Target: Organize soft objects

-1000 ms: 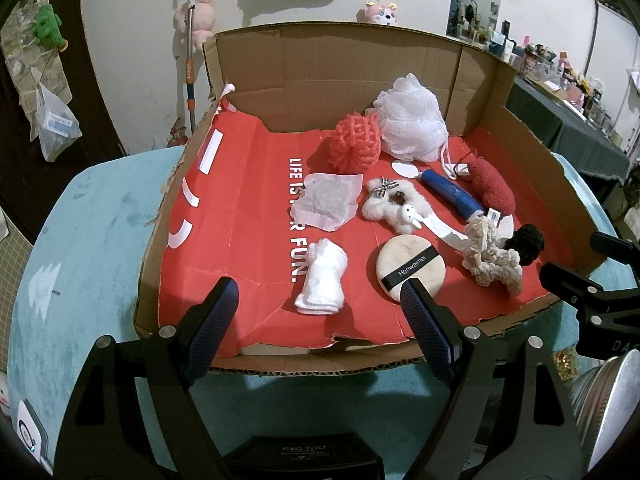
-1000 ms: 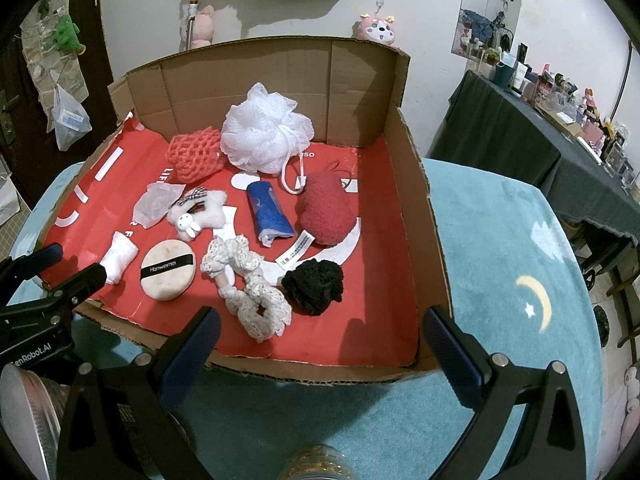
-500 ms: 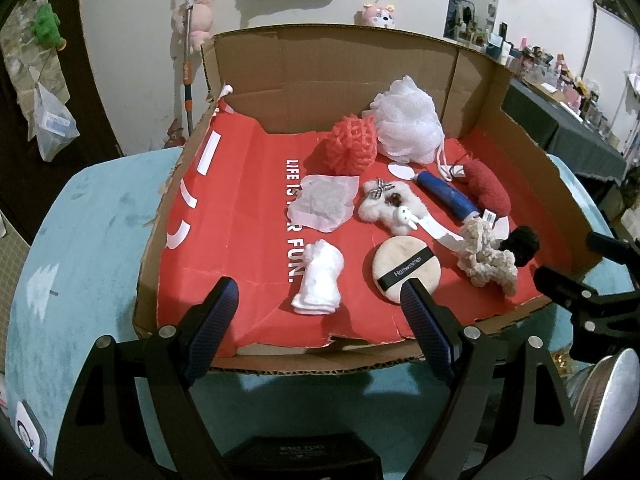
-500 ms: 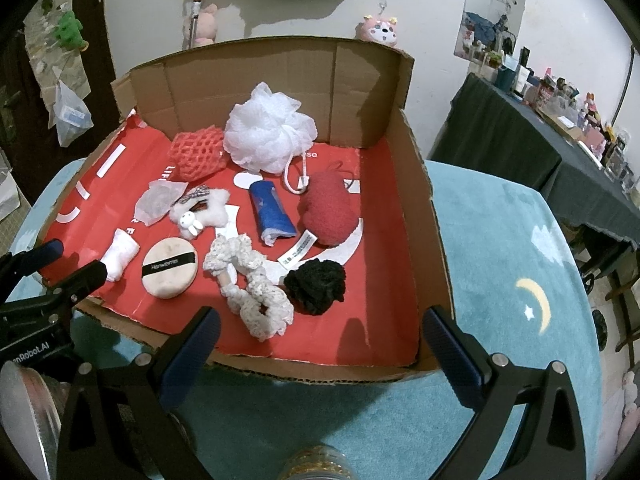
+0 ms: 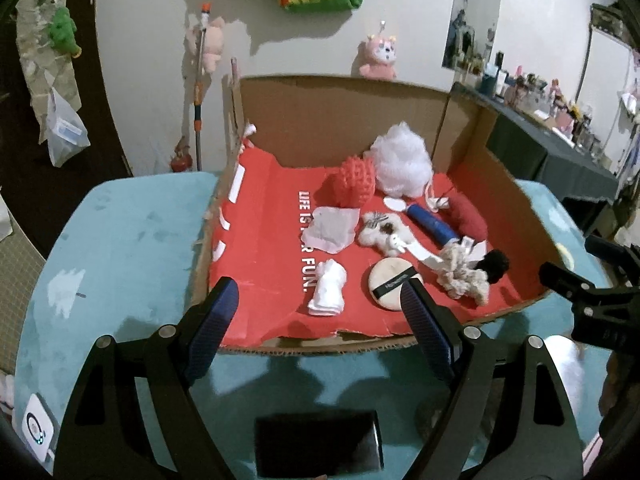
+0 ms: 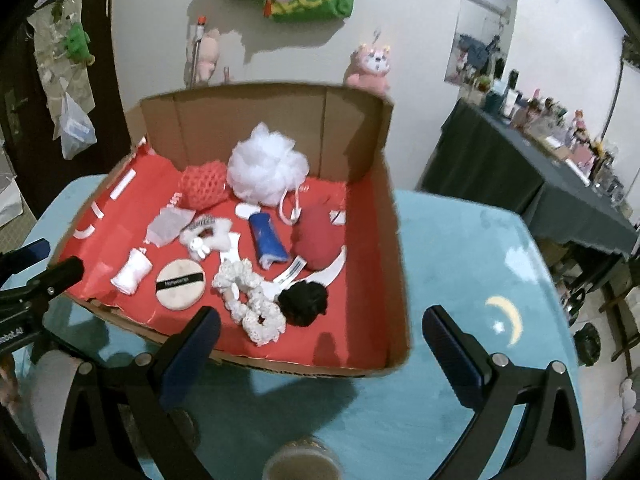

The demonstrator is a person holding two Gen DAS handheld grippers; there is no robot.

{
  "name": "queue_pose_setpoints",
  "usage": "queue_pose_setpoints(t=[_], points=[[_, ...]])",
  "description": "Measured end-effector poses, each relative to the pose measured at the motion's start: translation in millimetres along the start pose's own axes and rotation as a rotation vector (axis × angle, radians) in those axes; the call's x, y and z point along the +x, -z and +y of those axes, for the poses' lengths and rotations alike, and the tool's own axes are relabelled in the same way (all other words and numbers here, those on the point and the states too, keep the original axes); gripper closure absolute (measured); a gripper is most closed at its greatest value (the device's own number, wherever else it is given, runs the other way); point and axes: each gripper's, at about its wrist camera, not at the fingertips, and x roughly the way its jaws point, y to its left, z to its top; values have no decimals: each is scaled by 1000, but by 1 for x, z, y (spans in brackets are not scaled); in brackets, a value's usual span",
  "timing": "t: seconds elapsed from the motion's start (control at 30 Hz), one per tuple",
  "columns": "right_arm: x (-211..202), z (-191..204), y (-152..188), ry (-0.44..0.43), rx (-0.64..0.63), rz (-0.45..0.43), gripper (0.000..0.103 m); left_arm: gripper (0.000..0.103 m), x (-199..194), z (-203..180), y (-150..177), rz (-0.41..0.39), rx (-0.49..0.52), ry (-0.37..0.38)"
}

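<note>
A cardboard box (image 5: pixel 340 108) (image 6: pixel 394 240) lined in red holds several soft things: a white mesh pouf (image 5: pixel 402 164) (image 6: pixel 266 170), a coral mesh ball (image 5: pixel 354 182) (image 6: pixel 202 186), a round powder puff (image 5: pixel 394 282) (image 6: pixel 180 284), a white rolled cloth (image 5: pixel 328 288) (image 6: pixel 132 272), a cream scrunchie (image 5: pixel 462 276) (image 6: pixel 250 296), a black scrunchie (image 5: pixel 494 266) (image 6: pixel 304 302), a dark red pad (image 5: pixel 468 214) (image 6: pixel 320 238) and a blue tube (image 5: pixel 432 226) (image 6: pixel 268 240). My left gripper (image 5: pixel 318 320) is open and empty before the box's near edge. My right gripper (image 6: pixel 320 338) is open and empty near the front right corner.
The box stands on a teal plush-covered table (image 5: pixel 120 240) (image 6: pixel 480 280). A dark phone-like slab (image 5: pixel 318 446) lies under my left gripper. A cluttered dark side table (image 6: pixel 540 176) stands at the right. Plush toys hang on the back wall (image 5: pixel 376 56).
Both grippers have pulled back and risen from the box, so it looks smaller and more wall shows. The objects in the box have not moved.
</note>
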Motion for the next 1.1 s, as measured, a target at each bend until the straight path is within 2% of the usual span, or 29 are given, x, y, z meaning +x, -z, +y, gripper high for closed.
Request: queue_pose_setpoints(t=[0.13, 0.23, 0.4, 0.63, 0.83, 1.0, 1.1], points=[[-29, -3, 3, 12, 2, -60, 0, 8, -24, 1, 6, -42, -7, 14], [-55, -5, 10, 12, 1, -111, 0, 7, -48, -1, 15, -92, -4, 16], [-94, -8, 30, -38, 15, -169, 0, 5, -85, -9, 37, -157, 9, 43], [-131, 0, 69, -68, 10, -226, 0, 5, -112, -22, 72, -197, 14, 69], [-137, 7, 103, -82, 22, -228, 0, 5, -119, -34, 103, -193, 35, 71], [-122, 11, 127, -94, 35, -181, 0, 5, -108, -38, 122, -153, 42, 80], [-102, 13, 137, -99, 39, -139, 0, 5, -94, -40, 131, -124, 52, 58]])
